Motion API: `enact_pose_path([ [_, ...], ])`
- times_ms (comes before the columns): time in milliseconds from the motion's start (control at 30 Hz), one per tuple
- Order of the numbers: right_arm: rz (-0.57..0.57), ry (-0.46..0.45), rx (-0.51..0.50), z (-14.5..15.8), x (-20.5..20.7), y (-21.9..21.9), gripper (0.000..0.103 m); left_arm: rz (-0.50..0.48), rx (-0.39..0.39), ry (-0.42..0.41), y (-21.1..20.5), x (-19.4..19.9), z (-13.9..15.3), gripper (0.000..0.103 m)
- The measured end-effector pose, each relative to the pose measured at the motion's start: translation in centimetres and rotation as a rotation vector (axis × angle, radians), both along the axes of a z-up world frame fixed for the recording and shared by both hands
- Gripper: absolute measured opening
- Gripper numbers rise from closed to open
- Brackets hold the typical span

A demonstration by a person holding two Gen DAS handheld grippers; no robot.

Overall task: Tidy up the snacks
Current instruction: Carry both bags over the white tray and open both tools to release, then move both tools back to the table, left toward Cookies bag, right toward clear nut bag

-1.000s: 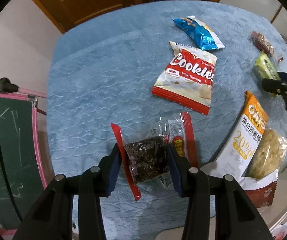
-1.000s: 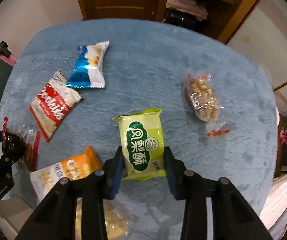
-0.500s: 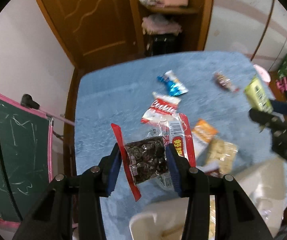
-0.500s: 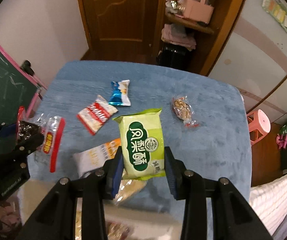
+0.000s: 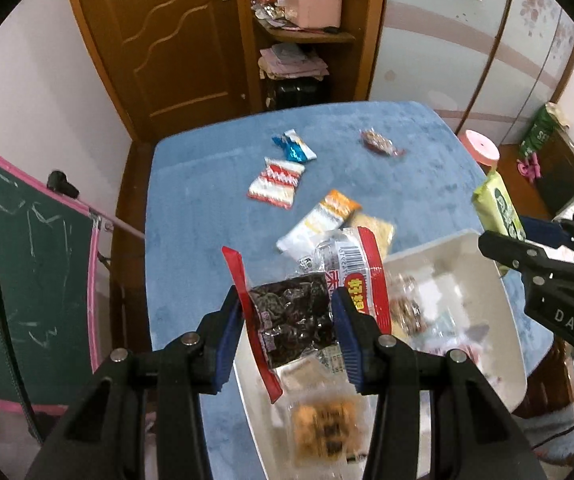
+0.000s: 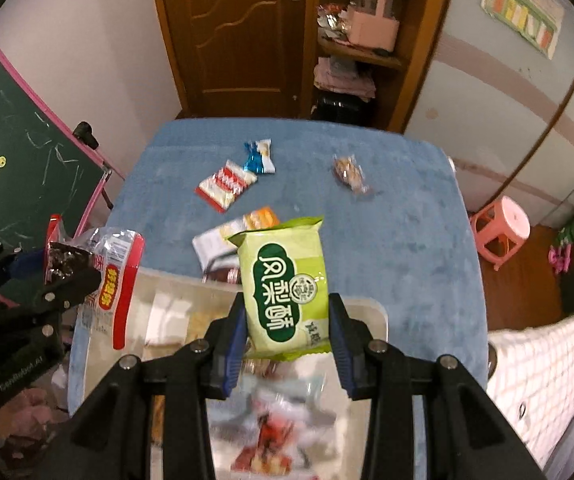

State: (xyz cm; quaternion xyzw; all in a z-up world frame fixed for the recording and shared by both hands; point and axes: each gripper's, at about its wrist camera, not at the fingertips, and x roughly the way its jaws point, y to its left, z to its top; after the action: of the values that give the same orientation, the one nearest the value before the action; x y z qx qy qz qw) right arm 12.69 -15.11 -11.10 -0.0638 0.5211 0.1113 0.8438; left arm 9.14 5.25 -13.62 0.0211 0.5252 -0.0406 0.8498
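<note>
Snacks lie partly on the blue-covered counter (image 5: pixel 191 208) and partly in a white bin (image 5: pixel 499 304) at its near edge. The left claw (image 5: pixel 289 322) is clamped on a clear packet with red edges (image 5: pixel 291 320) full of dark pieces; it carries a barcode and a red strip with yellow Chinese characters too blurred to read. The packet is held in the air over the bin's left side. The right claw (image 6: pixel 287 320) is clamped on a green packet (image 6: pixel 287 284), printed with large white Chinese characters on a dark green patch and a round seal beside them. It hangs above the bin's far rim.

On the counter, well beyond the bin, lie a red and white packet (image 6: pixel 225 184) whose lettering is blurred, a blue and white packet (image 6: pixel 259 156) just beside it, and a clear packet of brown nutty pieces (image 6: pixel 349 172) set apart to the right. An orange and white packet (image 5: pixel 321 218) lies near the bin's far side with a pale yellowish snack (image 5: pixel 375 226) touching it; its print cannot be read. Inside the bin sit several blurred wrappers, among them an orange-brown one (image 5: pixel 325 428). In the left wrist view, the body of the other claw shows the white letters "DAS".

A green chalkboard with a pink frame (image 6: pixel 19 152) stands left of the counter, and a pink stool (image 6: pixel 501 226) stands to the right.
</note>
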Motion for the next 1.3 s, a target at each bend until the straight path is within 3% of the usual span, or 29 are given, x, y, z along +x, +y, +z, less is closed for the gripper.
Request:
enact_pose_path([
  [333,-0.049,0.167,0.005,-3.7,-4.3,-0.8,0.039,0.005,-0.016,0.073,-0.6,-3.3,-2.4,0.043],
  [600,-0.074,0.182,-0.015,-4.4,-4.8,-0.5,0.041,-0.026,0.002,0.118,-1.9,-4.2,-4.0,0.044],
  [633,-0.084,0.192,-0.006,-4.6,-4.7,-0.6,0.042,-0.029,-0.001,0.121,-1.9,-4.3,-4.0,0.047],
  [733,-0.101,0.21,0.027,-4.8,-4.7,-1.0,0.044,-0.026,-0.004,0.11,-1.9,-4.3,-3.8,0.077],
  [767,-0.102,0.21,0.034,-4.8,-4.7,-1.0,0.044,-0.023,-0.005,0.101,-1.9,-4.3,-3.6,0.08],
  [1300,-0.078,0.197,0.021,-4.7,-4.5,-0.2,0.044,0.014,-0.017,0.126,-1.1,-3.3,-4.0,0.08],
])
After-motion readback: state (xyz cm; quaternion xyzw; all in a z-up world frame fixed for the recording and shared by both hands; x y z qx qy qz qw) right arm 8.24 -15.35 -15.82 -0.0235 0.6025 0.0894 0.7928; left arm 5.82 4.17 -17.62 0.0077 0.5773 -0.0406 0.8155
